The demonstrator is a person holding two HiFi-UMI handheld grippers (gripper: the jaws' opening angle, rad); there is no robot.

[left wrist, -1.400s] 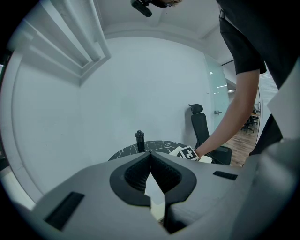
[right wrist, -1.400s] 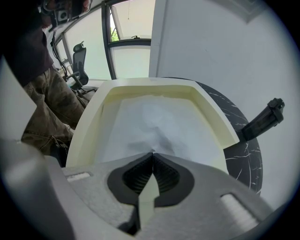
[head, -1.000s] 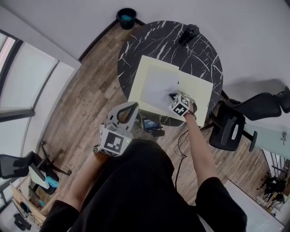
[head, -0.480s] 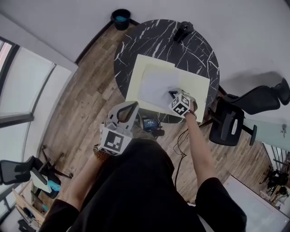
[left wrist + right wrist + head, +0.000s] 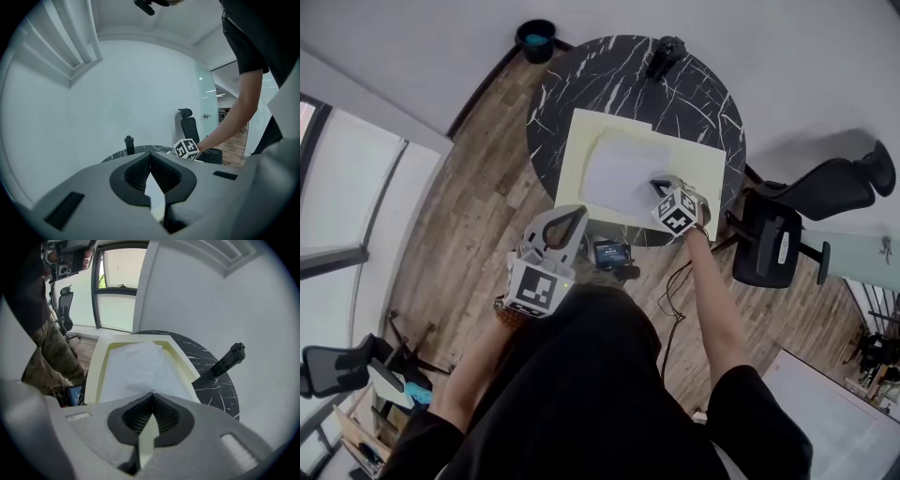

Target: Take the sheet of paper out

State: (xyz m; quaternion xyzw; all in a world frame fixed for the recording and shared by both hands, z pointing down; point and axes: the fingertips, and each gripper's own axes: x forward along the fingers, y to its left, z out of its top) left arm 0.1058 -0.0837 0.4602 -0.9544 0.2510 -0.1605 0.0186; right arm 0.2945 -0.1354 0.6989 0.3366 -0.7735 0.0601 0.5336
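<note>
Round black marble bench point(image 5: 609, 80) standing close to wall. Black upright gadget point(image 5: 665, 56) sitting at bench's far edge. Dark bin point(image 5: 535, 39) with blue contents standing on wooden floor point(image 5: 459, 216) by wall. Black office chair point(image 5: 787, 239) standing just right of bench. Small lit screen point(image 5: 609, 255) glowing under bench's near edge.

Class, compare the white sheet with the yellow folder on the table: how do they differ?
The white sheet is smaller; the yellow folder shows beyond its edges. The white sheet is rumpled, its near edge pinched in the right gripper; the yellow folder lies flat. Both are rectangular.
</note>
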